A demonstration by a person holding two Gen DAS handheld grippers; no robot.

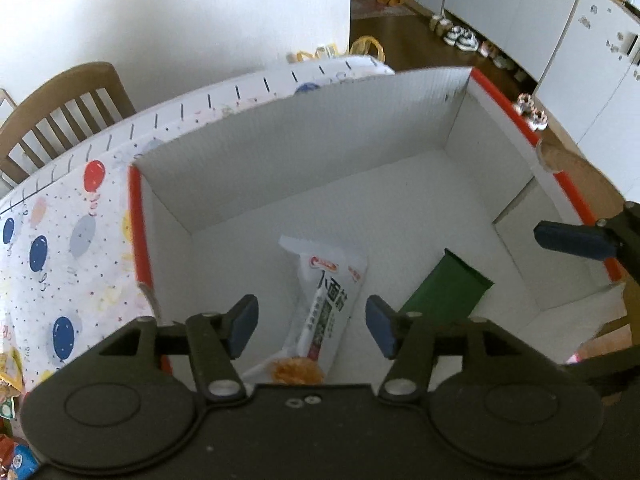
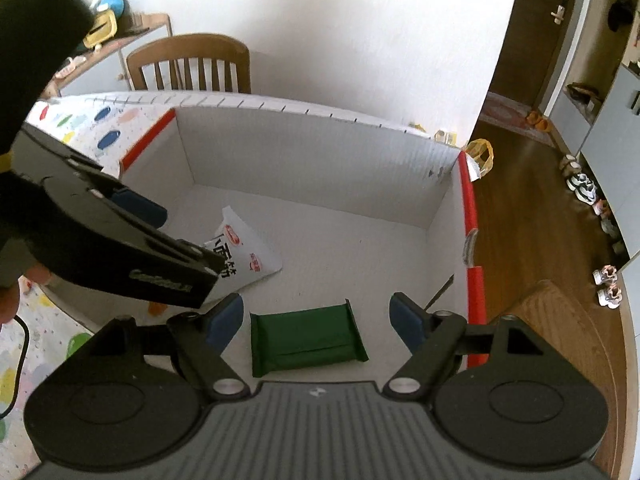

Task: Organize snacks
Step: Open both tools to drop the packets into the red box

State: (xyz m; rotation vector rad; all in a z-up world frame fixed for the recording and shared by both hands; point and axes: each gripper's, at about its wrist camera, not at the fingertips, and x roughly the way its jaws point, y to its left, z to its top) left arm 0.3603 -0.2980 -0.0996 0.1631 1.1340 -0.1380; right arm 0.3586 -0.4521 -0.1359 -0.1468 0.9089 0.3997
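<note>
A white cardboard box (image 1: 138,220) with red-edged rims stands open on the table. On its floor lie a white snack packet (image 1: 324,292) with black print and a dark green packet (image 1: 444,296). My left gripper (image 1: 312,326) hangs open just above the white packet, its blue pads on either side and apart from it. My right gripper (image 2: 318,320) is open over the green packet (image 2: 306,336), not touching it. In the right wrist view the left gripper's black body covers part of the white packet (image 2: 244,252); one of its blue pads (image 2: 140,206) shows. The right gripper's pad (image 1: 572,240) shows at the box's right wall.
A balloon-print tablecloth (image 1: 60,240) covers the table left of the box. Behind the table stands a wooden chair (image 1: 68,108). More snack packs (image 1: 12,452) lie at the lower left edge. Yellow bag handles (image 1: 368,46) and shoes (image 1: 460,38) are on the wooden floor beyond.
</note>
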